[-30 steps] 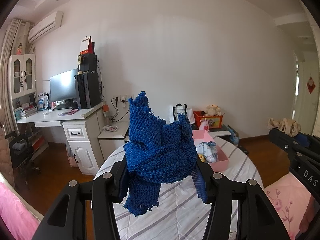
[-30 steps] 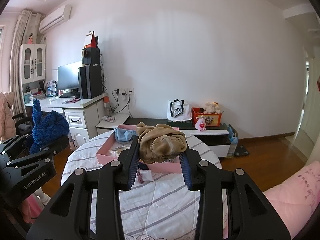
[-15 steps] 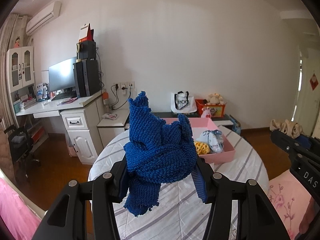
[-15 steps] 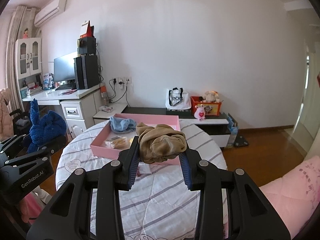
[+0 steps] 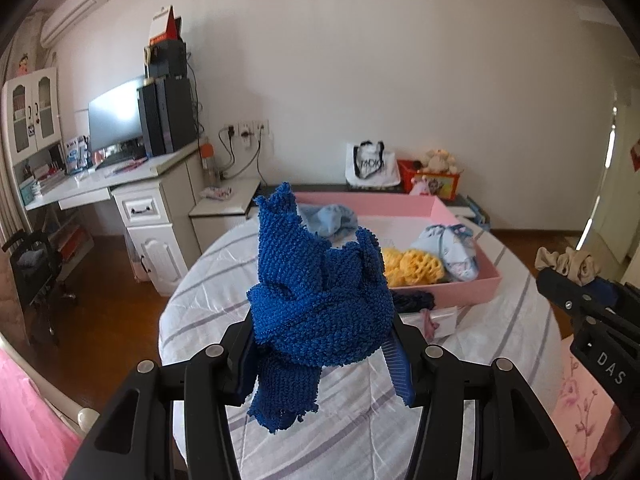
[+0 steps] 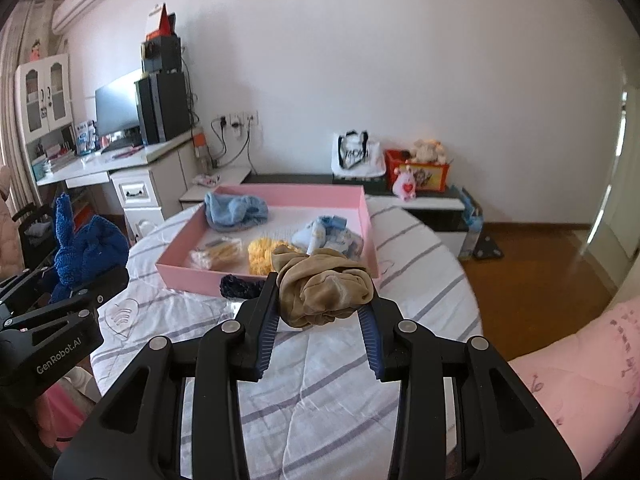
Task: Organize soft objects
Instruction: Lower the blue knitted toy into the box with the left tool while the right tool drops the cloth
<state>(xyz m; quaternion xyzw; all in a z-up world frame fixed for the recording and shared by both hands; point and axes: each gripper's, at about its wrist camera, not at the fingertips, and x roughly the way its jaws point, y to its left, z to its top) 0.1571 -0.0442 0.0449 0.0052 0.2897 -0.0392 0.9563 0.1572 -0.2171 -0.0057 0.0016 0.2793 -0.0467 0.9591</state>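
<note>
A round table [image 6: 168, 320] covered in white cloth with grey stripes fills the middle and lower frame. On it, upper centre, rests a shallow pink tray [image 6: 276, 191]. Touching the tray's near wall lie a dark navy fabric piece [image 6: 236, 286] and a small white packet [image 5: 442, 318].

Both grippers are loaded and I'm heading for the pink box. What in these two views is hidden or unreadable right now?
- Left wrist view: the blue knit cloth in the left gripper hides the pink box's near left corner.
- Right wrist view: the tan cloth in the right gripper covers part of the box's near wall and the dark item outside it.
- Packet in the box: contents too small to identify.
</note>
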